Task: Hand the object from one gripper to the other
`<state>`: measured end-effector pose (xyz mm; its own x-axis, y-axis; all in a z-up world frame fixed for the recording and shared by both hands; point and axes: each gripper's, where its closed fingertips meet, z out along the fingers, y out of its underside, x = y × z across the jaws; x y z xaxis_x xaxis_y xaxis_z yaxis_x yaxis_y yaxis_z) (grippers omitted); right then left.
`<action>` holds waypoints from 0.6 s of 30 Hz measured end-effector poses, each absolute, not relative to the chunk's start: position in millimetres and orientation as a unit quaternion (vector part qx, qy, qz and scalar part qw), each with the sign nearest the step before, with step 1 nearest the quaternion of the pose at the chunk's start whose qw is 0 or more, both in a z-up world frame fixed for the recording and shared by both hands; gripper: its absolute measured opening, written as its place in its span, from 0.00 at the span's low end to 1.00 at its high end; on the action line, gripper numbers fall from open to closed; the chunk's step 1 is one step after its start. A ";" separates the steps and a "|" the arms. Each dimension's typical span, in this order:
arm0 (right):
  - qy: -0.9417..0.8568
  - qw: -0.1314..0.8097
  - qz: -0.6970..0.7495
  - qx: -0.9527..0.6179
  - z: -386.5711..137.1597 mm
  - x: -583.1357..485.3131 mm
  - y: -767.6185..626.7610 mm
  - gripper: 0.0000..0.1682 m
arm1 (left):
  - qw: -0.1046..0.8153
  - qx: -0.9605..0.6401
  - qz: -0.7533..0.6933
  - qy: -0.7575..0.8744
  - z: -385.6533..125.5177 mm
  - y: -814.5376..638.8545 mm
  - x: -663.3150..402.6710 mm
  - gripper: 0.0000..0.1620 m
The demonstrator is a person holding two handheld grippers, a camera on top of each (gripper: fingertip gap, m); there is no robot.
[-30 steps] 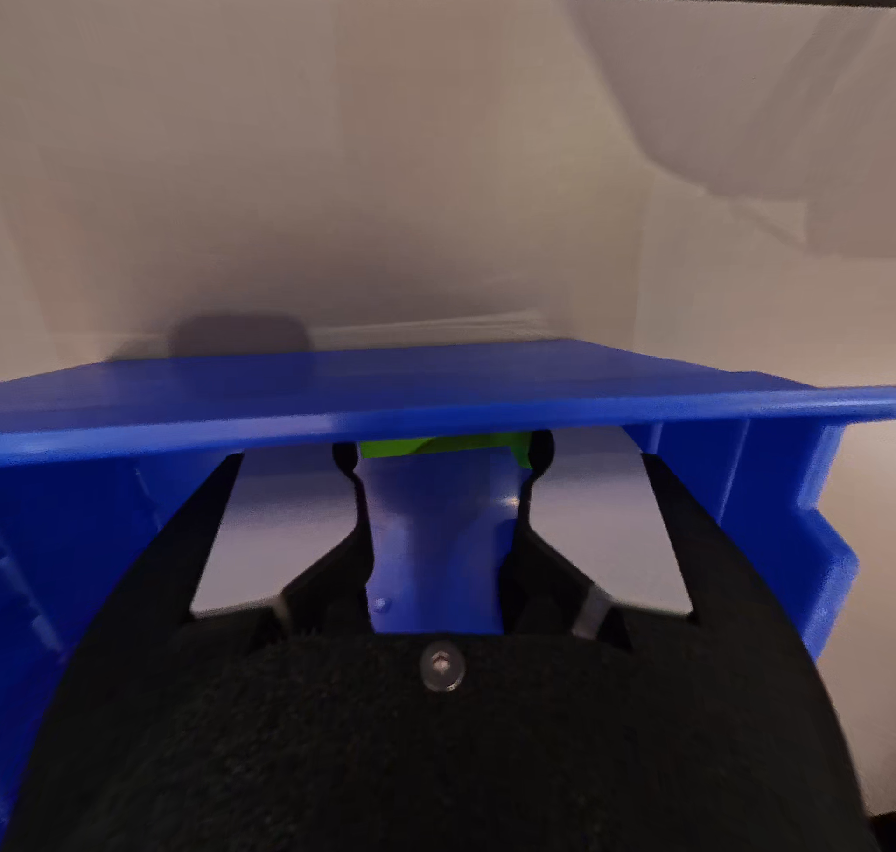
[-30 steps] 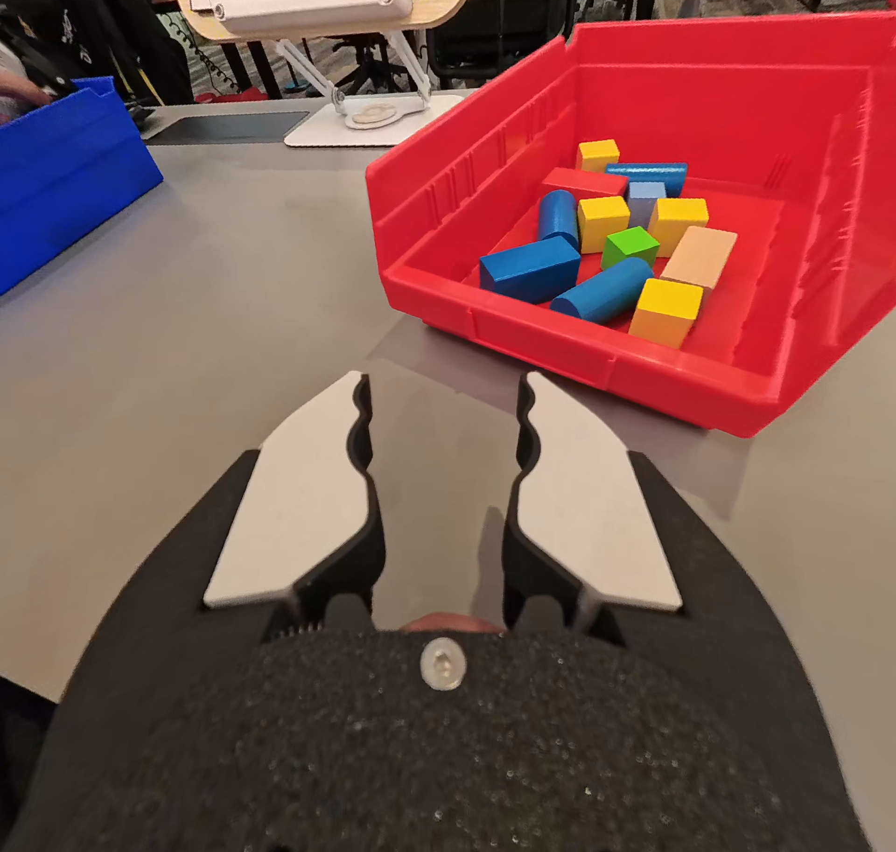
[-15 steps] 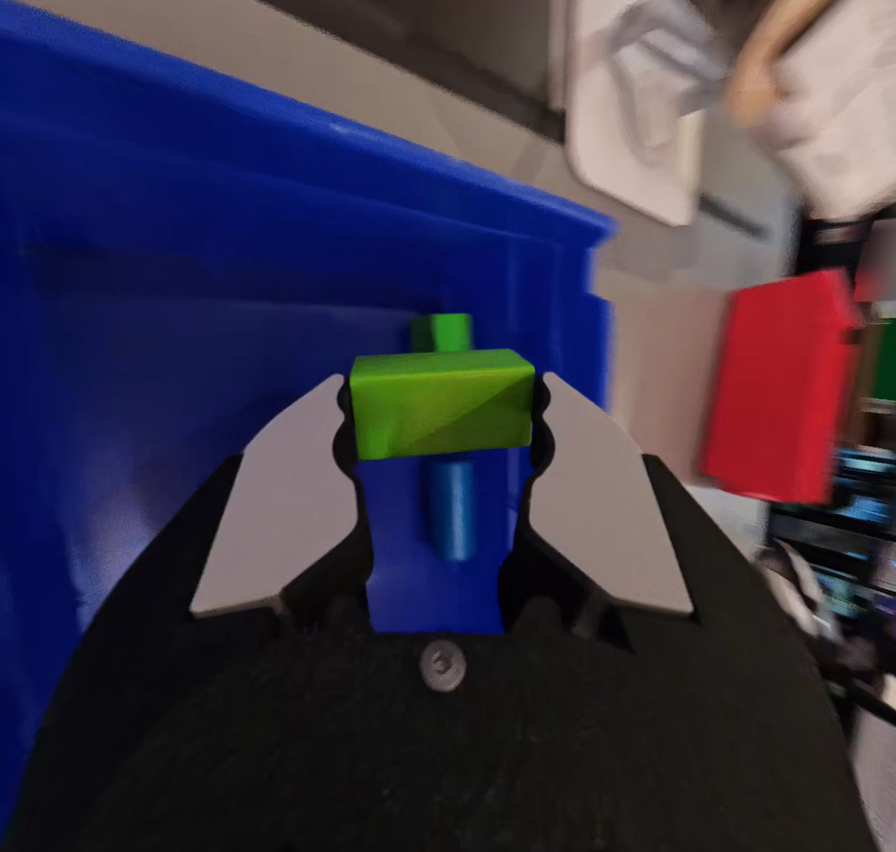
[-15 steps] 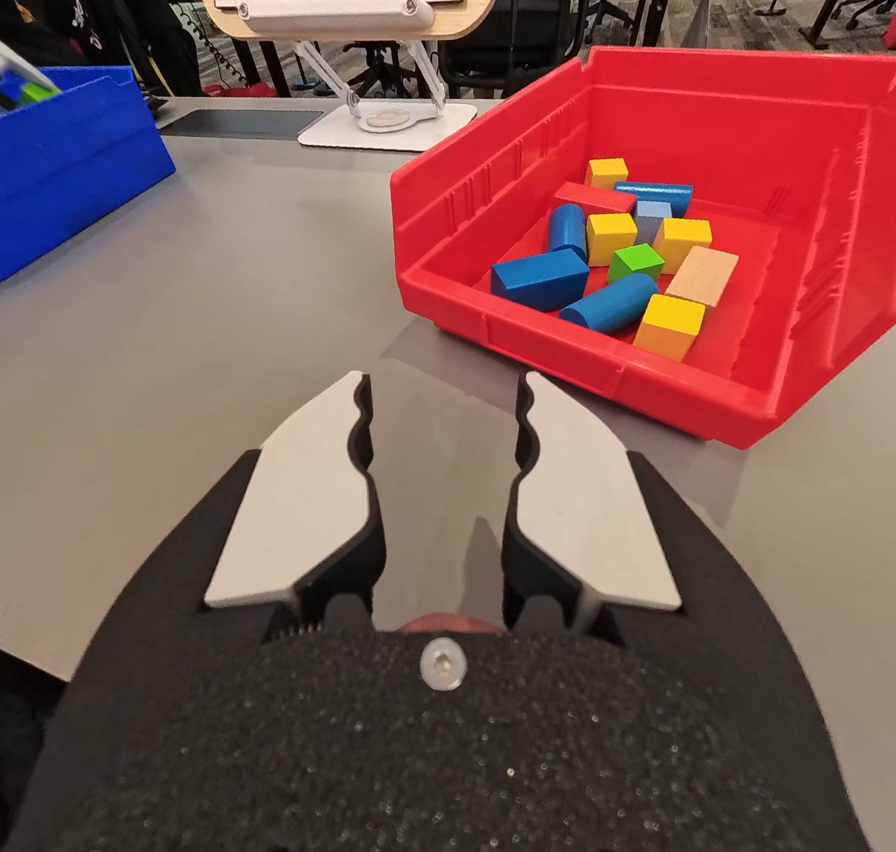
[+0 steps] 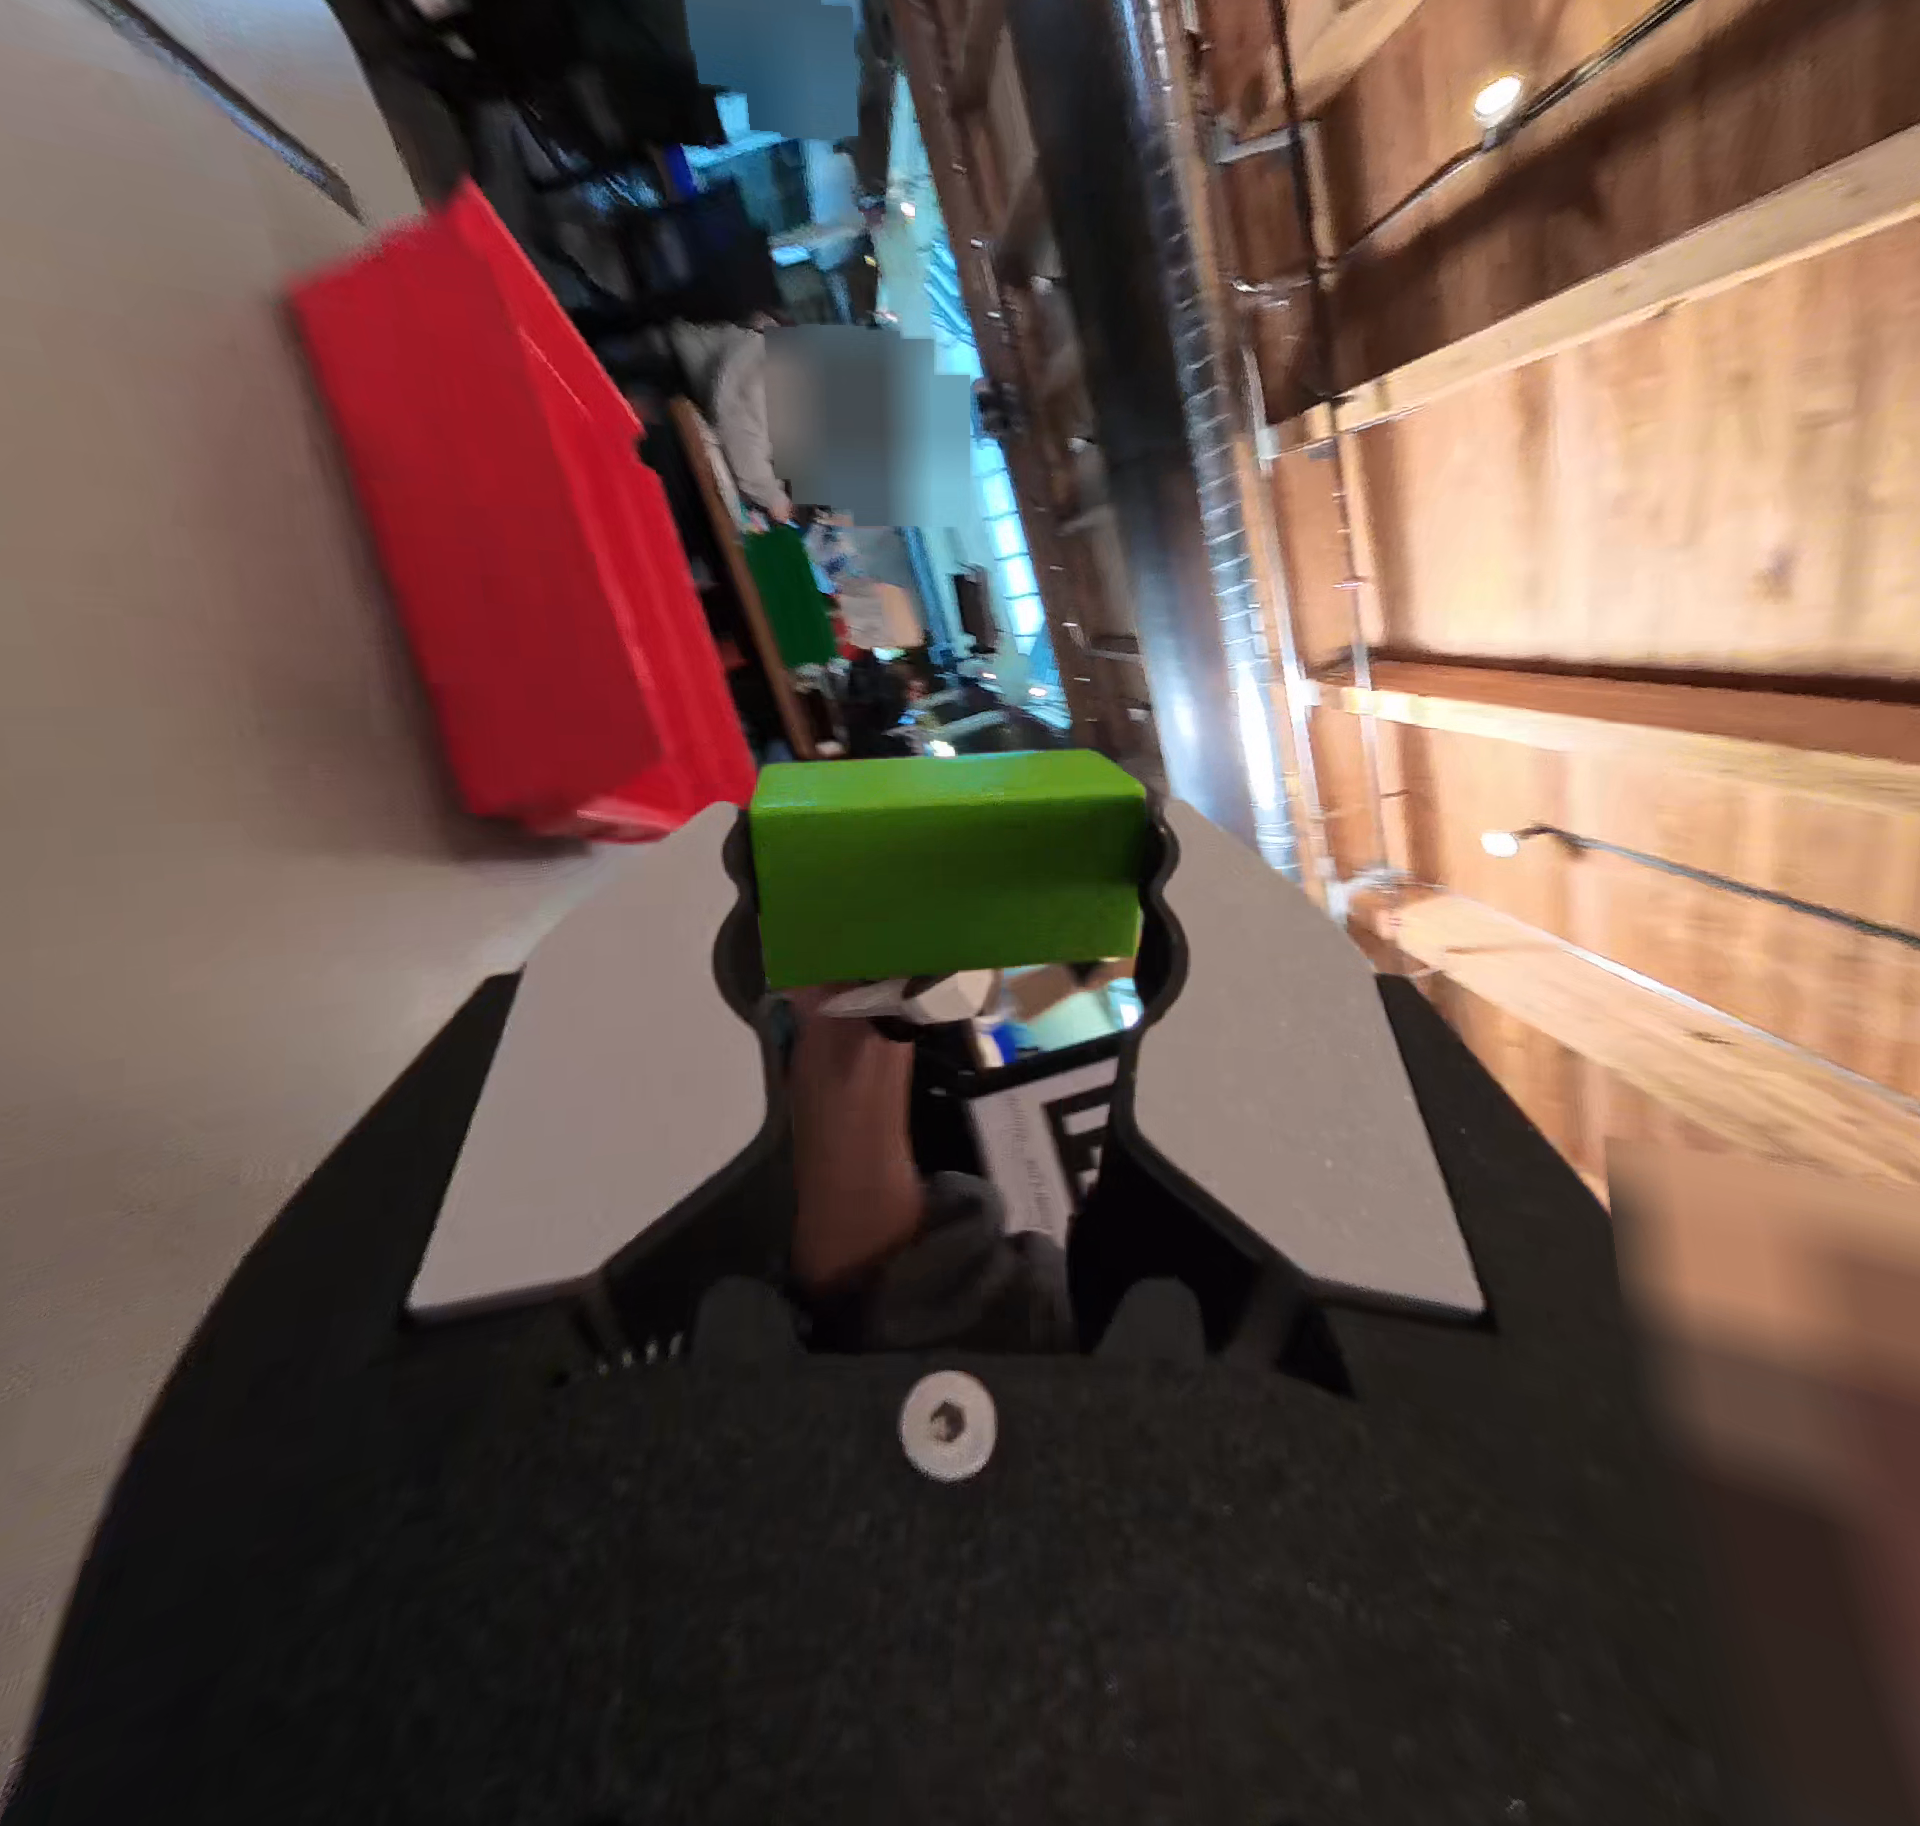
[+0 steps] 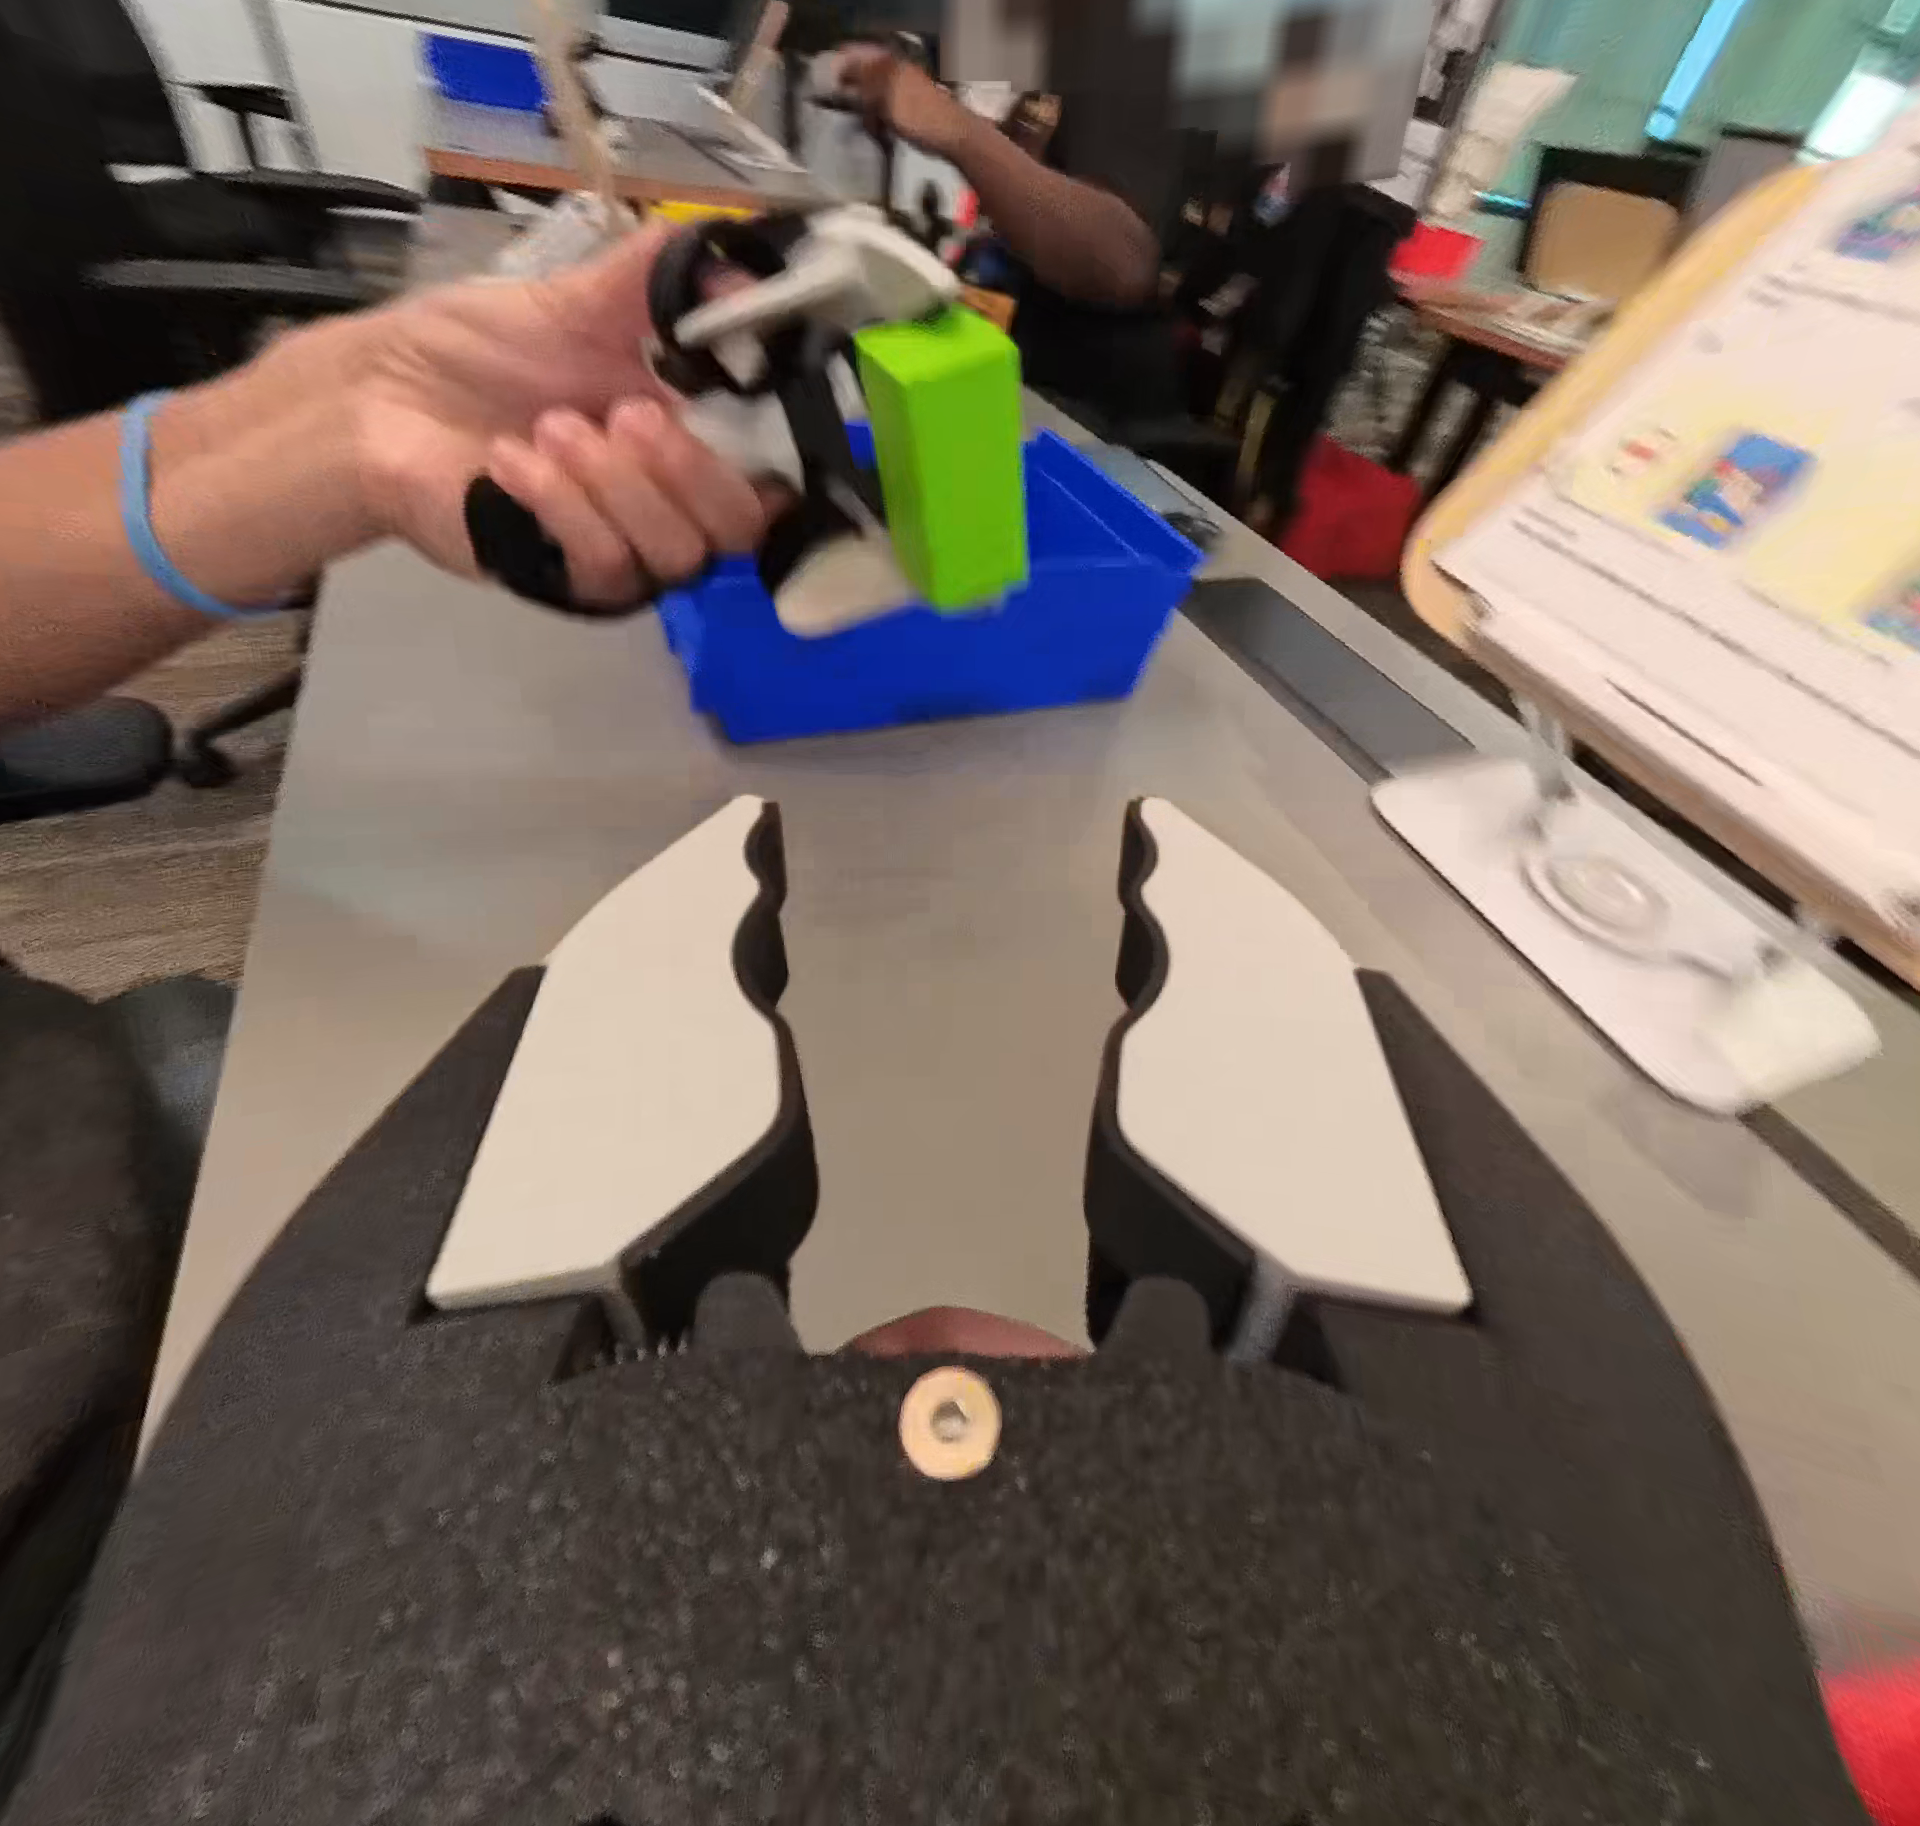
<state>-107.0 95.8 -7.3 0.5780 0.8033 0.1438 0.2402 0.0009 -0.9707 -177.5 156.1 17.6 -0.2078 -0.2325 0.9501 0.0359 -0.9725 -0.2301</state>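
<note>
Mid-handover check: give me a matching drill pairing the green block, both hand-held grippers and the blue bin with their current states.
Things:
1. green block
2. left hand-held gripper
3. right hand-held gripper
4. blue bin

States:
A. open, nothing between its fingers
B. resting on the grey table
C. held in the air above the bin
D. shut on the block

Pairs: 1-C, 2-D, 3-A, 4-B

Upper centre of the right wrist view, the green block (image 6: 945, 457) is looking smooth and matt; the blue bin (image 6: 925, 654) below is showing glossy plastic, the grey table (image 6: 935, 903) lying smooth.
</note>
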 end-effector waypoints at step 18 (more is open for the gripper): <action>-0.433 0.611 0.235 -0.619 11.5 -116.1 89.0 0.21 | 0.003 -0.573 -0.807 0.145 -2.4 58.9 -138.4 0.35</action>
<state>-116.1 89.0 11.5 0.5148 0.8238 0.2374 0.2479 0.1220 -0.9611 -138.4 58.9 -2.4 -0.3435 -0.1711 0.9234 -0.1623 -0.9576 -0.2378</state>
